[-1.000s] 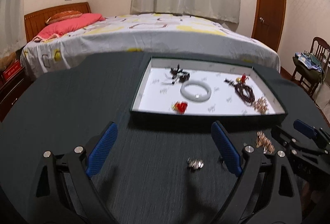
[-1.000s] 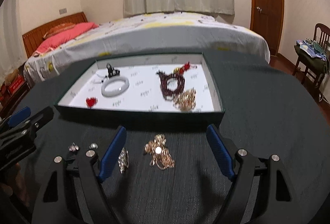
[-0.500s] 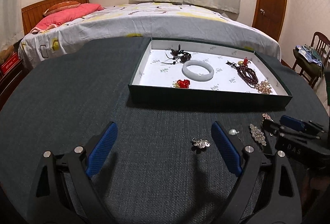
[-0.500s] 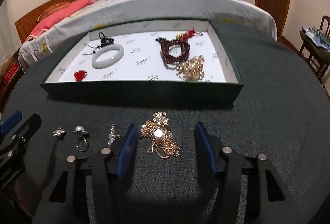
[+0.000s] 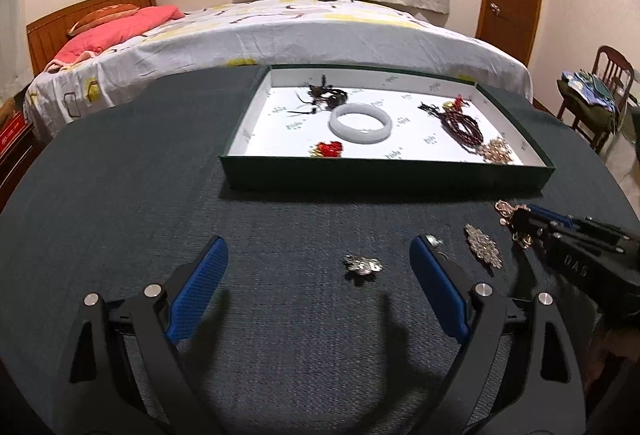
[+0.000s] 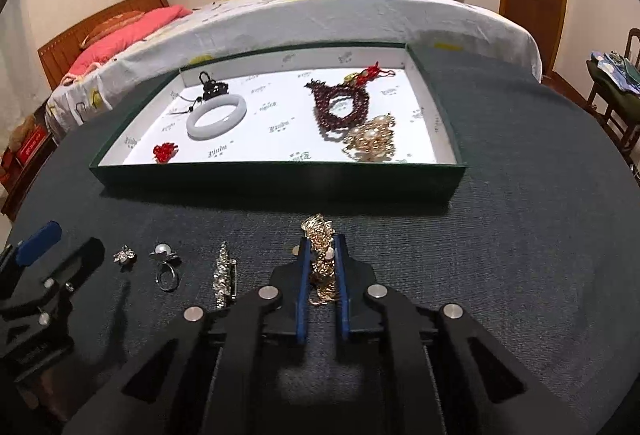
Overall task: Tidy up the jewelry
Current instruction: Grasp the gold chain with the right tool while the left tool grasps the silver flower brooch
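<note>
Right claw (image 6: 320,255) closing, pads pinching the gold chain (image 6: 320,259) on the worktop (image 6: 520,255); left claw (image 5: 316,259) gapes wide and empty above a brooch (image 5: 362,265).

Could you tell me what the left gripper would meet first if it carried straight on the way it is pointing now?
Most likely the small silver brooch on the dark tablecloth, lying apart ahead of the open left gripper, between its fingers' lines. Depth is unclear; the green tray stands farther along.

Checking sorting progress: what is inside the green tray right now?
Inside the green tray: white bangle, dark beaded bracelet, gold pearl cluster, red charm, black pendant. Its near wall hides nothing obvious.
</note>
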Action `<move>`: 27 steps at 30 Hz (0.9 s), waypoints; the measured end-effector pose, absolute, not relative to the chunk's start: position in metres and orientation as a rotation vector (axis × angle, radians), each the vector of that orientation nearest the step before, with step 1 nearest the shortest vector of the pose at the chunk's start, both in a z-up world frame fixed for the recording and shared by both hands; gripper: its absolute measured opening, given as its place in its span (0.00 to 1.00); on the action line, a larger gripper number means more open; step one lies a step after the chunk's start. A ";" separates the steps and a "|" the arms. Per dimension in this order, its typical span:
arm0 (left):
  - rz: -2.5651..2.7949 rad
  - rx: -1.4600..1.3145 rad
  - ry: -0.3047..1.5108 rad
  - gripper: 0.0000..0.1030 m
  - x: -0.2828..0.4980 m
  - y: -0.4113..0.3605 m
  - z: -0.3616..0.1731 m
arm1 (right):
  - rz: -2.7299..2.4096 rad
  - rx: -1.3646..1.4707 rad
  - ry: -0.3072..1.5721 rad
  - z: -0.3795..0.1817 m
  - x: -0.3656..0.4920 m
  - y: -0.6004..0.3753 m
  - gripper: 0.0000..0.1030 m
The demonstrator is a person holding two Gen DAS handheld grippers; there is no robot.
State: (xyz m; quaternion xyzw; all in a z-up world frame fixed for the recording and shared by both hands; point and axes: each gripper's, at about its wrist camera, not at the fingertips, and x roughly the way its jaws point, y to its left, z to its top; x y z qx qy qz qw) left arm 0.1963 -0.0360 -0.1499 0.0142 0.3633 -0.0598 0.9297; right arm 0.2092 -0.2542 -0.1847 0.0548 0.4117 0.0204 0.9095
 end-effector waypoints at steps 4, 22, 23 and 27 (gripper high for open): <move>-0.136 0.024 0.772 0.86 0.200 -0.040 -0.154 | 0.050 0.131 0.844 -0.184 0.205 -0.261 0.12; -0.192 0.001 0.881 0.38 0.213 -0.048 -0.169 | 0.072 0.196 0.818 -0.183 0.193 -0.279 0.12; -0.194 -0.001 0.881 0.37 0.213 -0.047 -0.169 | 0.073 0.196 0.817 -0.183 0.193 -0.279 0.12; -0.206 -0.009 0.881 0.24 0.214 -0.046 -0.168 | 0.073 0.194 0.813 -0.183 0.193 -0.278 0.12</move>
